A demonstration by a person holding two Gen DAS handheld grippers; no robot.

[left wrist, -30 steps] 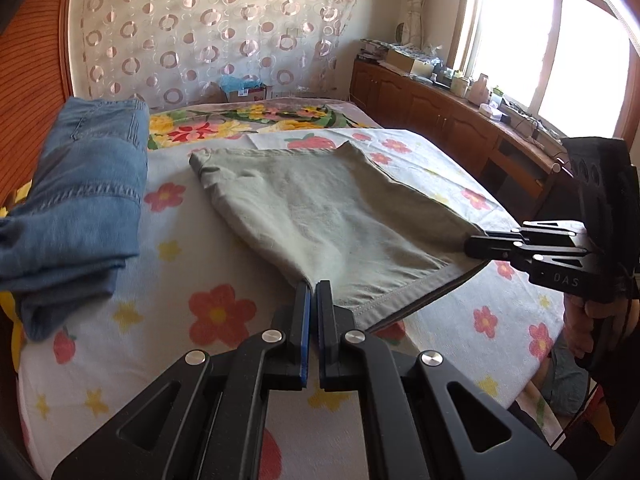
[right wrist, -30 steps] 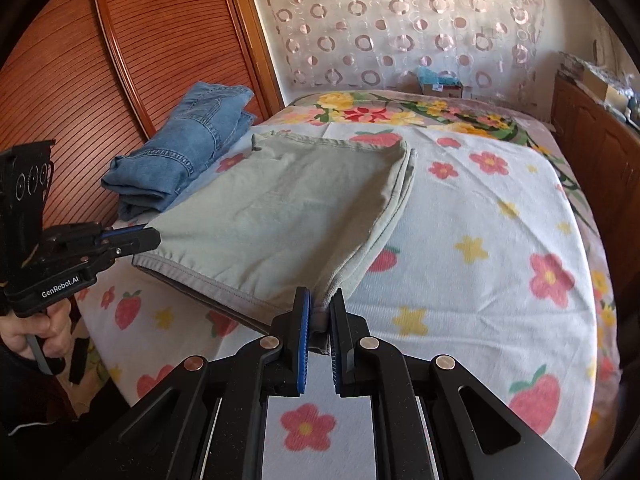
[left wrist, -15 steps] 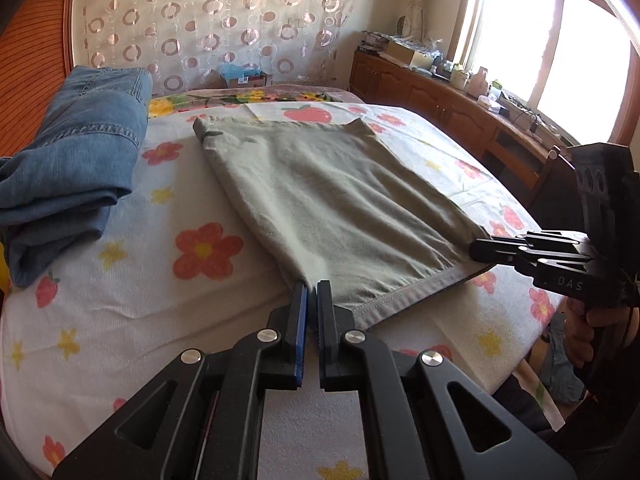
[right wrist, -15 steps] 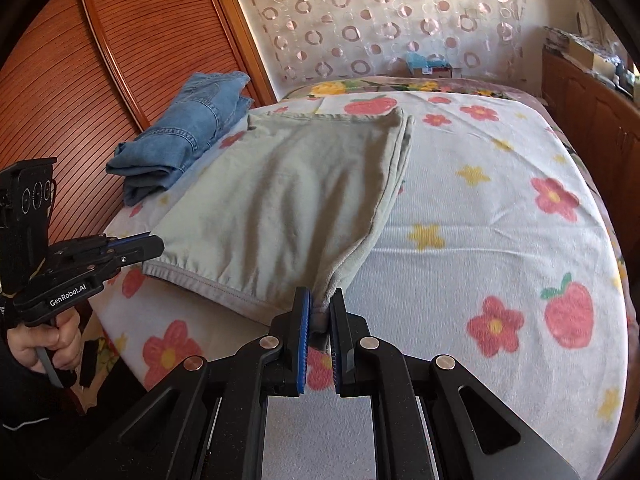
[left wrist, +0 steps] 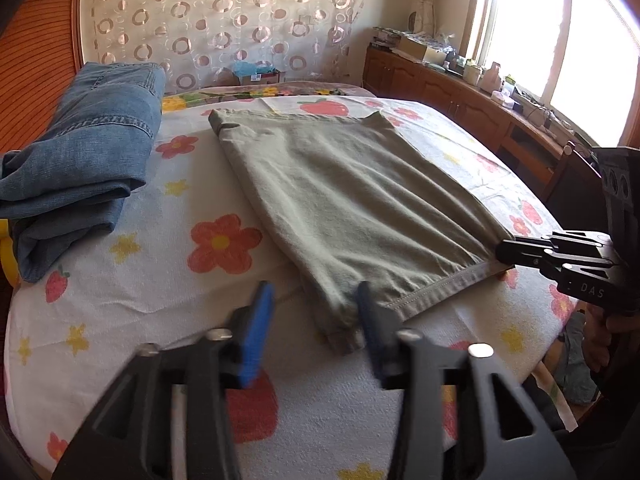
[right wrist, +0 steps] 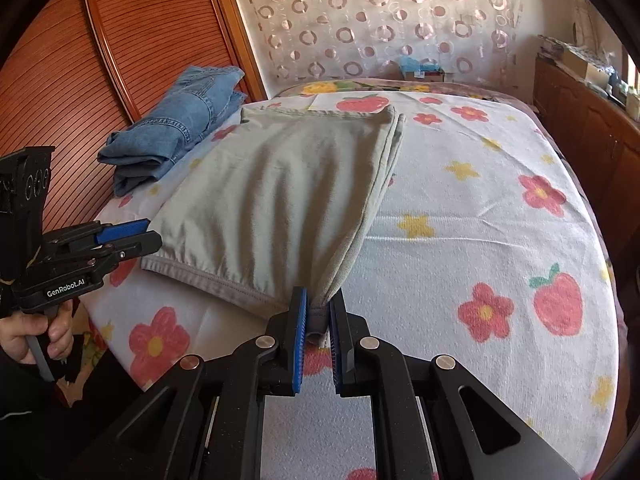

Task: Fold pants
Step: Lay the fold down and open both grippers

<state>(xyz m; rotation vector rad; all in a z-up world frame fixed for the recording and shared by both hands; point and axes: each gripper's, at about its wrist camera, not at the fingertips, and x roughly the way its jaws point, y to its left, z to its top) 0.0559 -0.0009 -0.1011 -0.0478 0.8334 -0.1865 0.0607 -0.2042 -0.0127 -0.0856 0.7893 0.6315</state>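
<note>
The olive-green pants (left wrist: 352,192) lie folded flat on the flowered bedspread (left wrist: 132,280), hem toward me. My left gripper (left wrist: 314,332) is open, its jaws wide apart on either side of the near-left hem corner, which lies loose on the bed. My right gripper (right wrist: 320,336) has its jaws a little apart with the near-right hem corner (right wrist: 320,314) between them, the cloth pulled up slightly. The pants also show in the right wrist view (right wrist: 288,196). The right gripper shows in the left wrist view (left wrist: 504,252), and the left gripper in the right wrist view (right wrist: 146,234).
Folded blue jeans (left wrist: 80,148) lie at the bed's left side, also in the right wrist view (right wrist: 180,120). A wooden slatted wardrobe (right wrist: 100,60) stands on the left. A cluttered wooden cabinet (left wrist: 480,96) runs under the window on the right.
My left gripper has opened and let go of the hem corner, which now rests on the bed. My right gripper's jaws have parted slightly around its corner.
</note>
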